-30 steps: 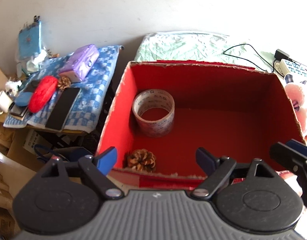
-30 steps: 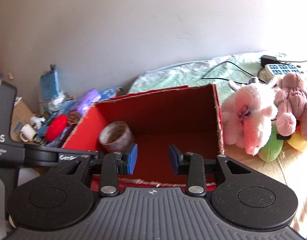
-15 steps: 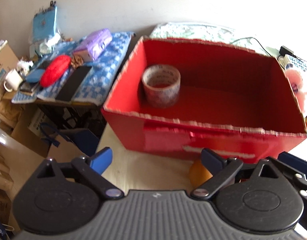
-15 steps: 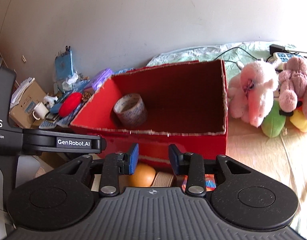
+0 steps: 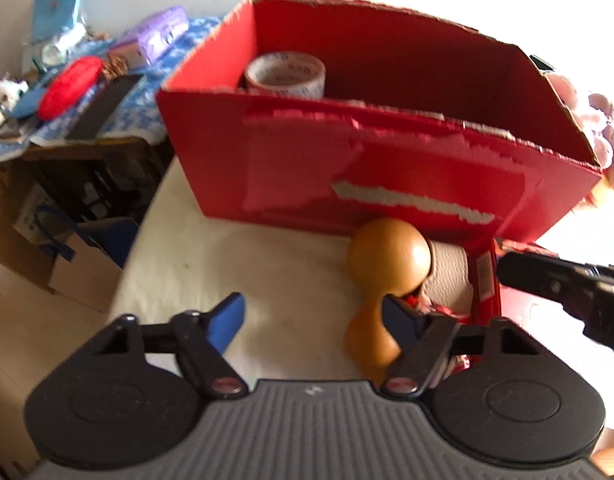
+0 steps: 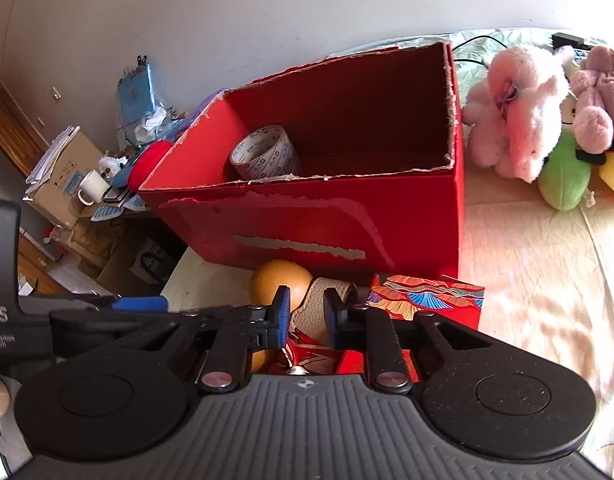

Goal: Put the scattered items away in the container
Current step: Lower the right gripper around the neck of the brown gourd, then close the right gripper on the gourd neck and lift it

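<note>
Red cardboard box (image 6: 307,216) stands on the pale surface (image 5: 235,264), its top open, a roll of clear tape (image 6: 263,154) standing inside near its left wall; just in front of the box I see the scattered items: a tan wooden gourd-shaped piece (image 5: 383,264), a beige leather strap (image 6: 319,308) beside it, and a small patterned red packet (image 6: 427,296) to the right; my left gripper (image 5: 311,316) hangs over the surface with its jaws spread and closing, the wooden piece just at the right jaw, nothing pressed between them; my right gripper (image 6: 305,316) has its jaws narrowing around the leather strap, which sits between them, though I cannot tell whether the pads press on it yet; plush toys (image 6: 519,112) lie to the right of the box.
</note>
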### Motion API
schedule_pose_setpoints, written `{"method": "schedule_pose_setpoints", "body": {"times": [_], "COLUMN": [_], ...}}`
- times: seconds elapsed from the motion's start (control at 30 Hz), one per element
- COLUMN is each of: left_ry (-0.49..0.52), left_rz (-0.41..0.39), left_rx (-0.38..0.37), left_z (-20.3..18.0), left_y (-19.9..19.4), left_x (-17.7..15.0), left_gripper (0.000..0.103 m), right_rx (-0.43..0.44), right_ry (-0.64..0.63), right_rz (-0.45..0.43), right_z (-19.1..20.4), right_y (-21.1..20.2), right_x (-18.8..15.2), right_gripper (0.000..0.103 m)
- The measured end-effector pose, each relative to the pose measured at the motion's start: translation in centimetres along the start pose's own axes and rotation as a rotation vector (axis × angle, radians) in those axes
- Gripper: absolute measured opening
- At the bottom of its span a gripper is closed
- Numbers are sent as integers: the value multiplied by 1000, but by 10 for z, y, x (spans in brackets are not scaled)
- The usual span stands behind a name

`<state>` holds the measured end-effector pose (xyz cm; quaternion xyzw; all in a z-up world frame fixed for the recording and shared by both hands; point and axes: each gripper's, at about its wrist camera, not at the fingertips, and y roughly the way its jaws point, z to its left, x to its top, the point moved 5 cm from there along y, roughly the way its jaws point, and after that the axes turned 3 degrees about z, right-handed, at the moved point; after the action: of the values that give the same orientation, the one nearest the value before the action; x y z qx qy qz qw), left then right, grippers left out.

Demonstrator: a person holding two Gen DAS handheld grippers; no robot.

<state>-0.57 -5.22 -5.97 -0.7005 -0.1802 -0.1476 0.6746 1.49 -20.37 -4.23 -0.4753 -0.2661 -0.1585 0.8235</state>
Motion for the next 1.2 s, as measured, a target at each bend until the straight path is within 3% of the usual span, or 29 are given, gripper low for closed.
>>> {"method": "schedule_pose_setpoints", "body": {"times": [0.1, 0.17, 0.4, 0.57, 0.7, 1.2], "left_ry": [3, 9, 60, 63, 49, 79], "left_rz": [29, 34, 61, 88, 107, 124], "left_rx": [-47, -60, -137, -190, -228, -244], "left_z": [-3, -6, -16, -14, -6, 16], "left_y": [7, 12, 21, 29, 34, 30], "left_x": [-4, -4, -3, -4, -2, -9], "left_gripper": [63, 66, 62, 41, 41, 41], "right_rx": [27, 32, 50, 64, 74, 78], "right_ry": [1, 4, 30, 56, 81, 126], "right_rz": [36, 57, 131, 169, 194, 269], "right_z": [4, 6, 10, 10, 11, 23], "right_y": [8, 15, 33, 43, 50, 76], "right_x": [2, 2, 1, 0, 0, -4], "right_gripper": [19, 19, 20, 21, 21, 31]}}
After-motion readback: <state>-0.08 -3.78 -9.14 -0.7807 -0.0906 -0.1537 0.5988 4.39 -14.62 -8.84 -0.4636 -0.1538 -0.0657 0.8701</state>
